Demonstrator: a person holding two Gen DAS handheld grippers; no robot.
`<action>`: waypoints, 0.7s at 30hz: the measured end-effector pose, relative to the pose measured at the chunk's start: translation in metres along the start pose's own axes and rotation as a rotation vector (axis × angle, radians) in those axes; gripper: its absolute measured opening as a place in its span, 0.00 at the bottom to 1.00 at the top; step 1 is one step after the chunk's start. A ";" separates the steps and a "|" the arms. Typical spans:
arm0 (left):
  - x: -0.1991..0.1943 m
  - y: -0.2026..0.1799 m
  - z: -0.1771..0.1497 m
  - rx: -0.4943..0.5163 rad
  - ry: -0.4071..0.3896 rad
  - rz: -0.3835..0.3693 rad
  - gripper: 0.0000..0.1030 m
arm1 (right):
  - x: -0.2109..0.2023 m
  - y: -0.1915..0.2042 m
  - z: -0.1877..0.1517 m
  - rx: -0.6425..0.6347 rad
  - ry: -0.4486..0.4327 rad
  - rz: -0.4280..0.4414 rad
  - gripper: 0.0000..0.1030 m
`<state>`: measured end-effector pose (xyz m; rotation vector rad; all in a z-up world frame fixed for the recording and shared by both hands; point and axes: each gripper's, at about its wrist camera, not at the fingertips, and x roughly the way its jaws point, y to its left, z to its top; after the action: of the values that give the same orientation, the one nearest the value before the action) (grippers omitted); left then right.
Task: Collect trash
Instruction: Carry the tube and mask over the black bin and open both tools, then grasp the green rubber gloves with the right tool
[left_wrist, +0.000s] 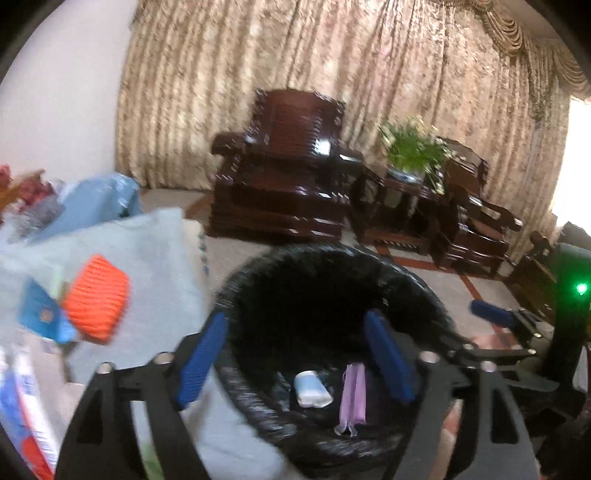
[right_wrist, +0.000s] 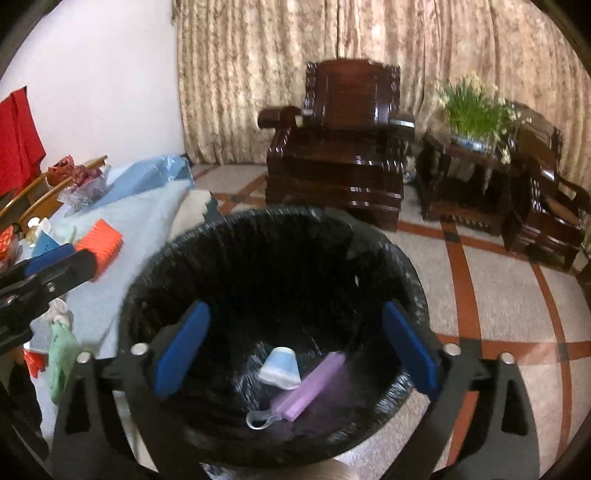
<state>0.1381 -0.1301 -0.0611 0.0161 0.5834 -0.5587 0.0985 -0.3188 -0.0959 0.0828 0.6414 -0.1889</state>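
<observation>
Left hand-held gripper (left_wrist: 295, 358): we see its blue pads spread wide above the bin's left rim, nothing between them.
Right hand-held gripper (right_wrist: 295, 350): we find its jaws wide too, poised over the bin's mouth and gripping nothing.
Trash bin (right_wrist: 402, 258): we look down into a round bin lined with a black bag, standing on the floor just beside the tabletop.
Purple packet (right_wrist: 310, 384): we see it lying slantwise on the bottom of the bin, touching the white and blue piece.
White and blue piece (right_wrist: 280, 367): we spot it at the bottom of the bin, left of the purple packet; we cannot tell what it is.
Tabletop (right_wrist: 140, 221): we see a pale blue cloth over it, with an orange ribbed object (right_wrist: 101, 243) and other small clutter.
Room: we note a dark wooden armchair (right_wrist: 340, 147) before a patterned curtain (right_wrist: 258, 74), and a potted plant (right_wrist: 474, 110) on a side stand.
</observation>
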 end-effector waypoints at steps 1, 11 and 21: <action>-0.007 0.006 0.000 0.001 -0.015 0.023 0.86 | -0.003 0.006 0.004 0.002 -0.008 0.015 0.94; -0.092 0.096 -0.018 -0.057 -0.079 0.272 0.91 | -0.018 0.093 0.028 -0.030 -0.078 0.184 0.95; -0.152 0.170 -0.059 -0.143 -0.083 0.464 0.91 | -0.024 0.203 0.020 -0.153 -0.105 0.306 0.95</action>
<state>0.0883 0.1000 -0.0544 -0.0073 0.5154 -0.0662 0.1320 -0.1194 -0.0624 0.0225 0.5288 0.1505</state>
